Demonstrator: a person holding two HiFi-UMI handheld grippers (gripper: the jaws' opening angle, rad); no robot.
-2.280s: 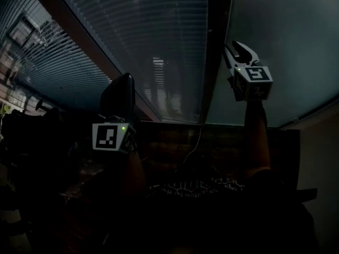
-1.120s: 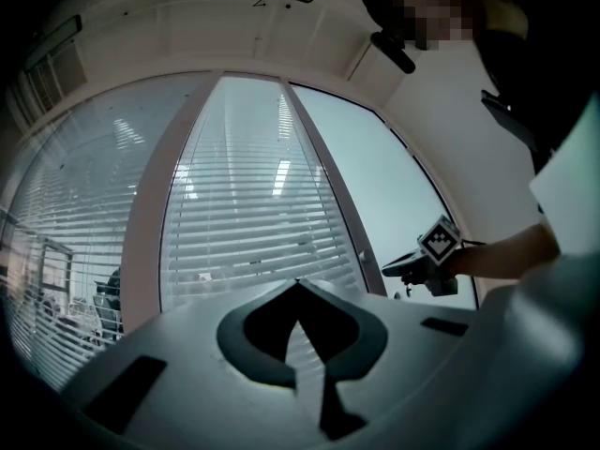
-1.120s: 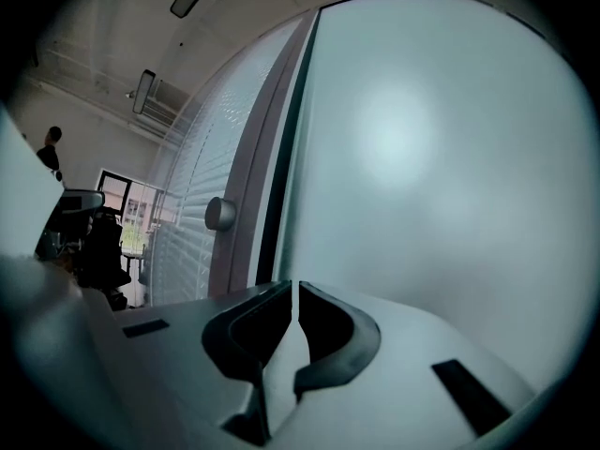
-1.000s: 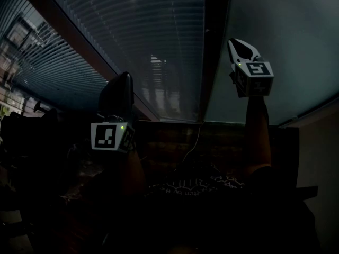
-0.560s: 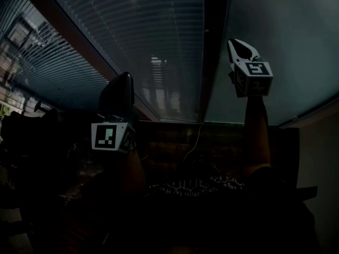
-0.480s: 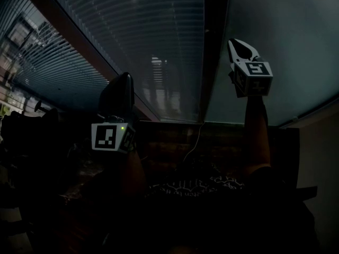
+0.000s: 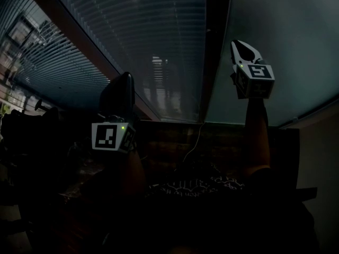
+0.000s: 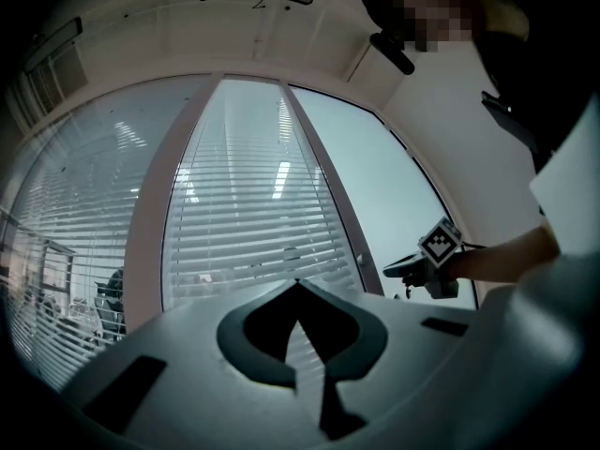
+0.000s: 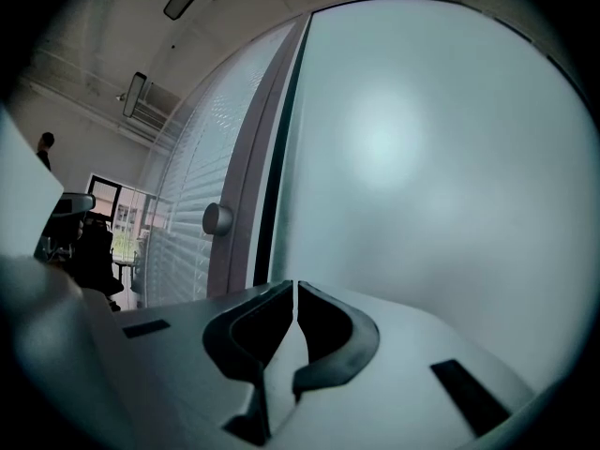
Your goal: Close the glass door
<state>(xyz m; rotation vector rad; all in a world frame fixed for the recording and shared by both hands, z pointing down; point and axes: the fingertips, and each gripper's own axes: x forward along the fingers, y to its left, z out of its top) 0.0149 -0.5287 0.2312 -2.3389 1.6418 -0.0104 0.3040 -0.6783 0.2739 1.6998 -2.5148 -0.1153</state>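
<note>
The frosted glass door fills the upper right of the head view, edged on its left by a dark upright frame. My right gripper is raised close in front of that pane, beside the frame, shut with nothing between its fingers. Whether its tips touch the glass cannot be told. In the right gripper view the gripper faces the frosted pane, with a round knob to its left. My left gripper hangs lower and further left, shut and empty, facing the slatted panel.
A glass panel with horizontal blinds stands left of the door frame, and a second one lies further left. A thin cable hangs below the frame. An office chair stands far left in the right gripper view.
The right gripper's jaws stood open in the oldest frame and are shut now. It has shifted slightly rightward. The left gripper has kept still.
</note>
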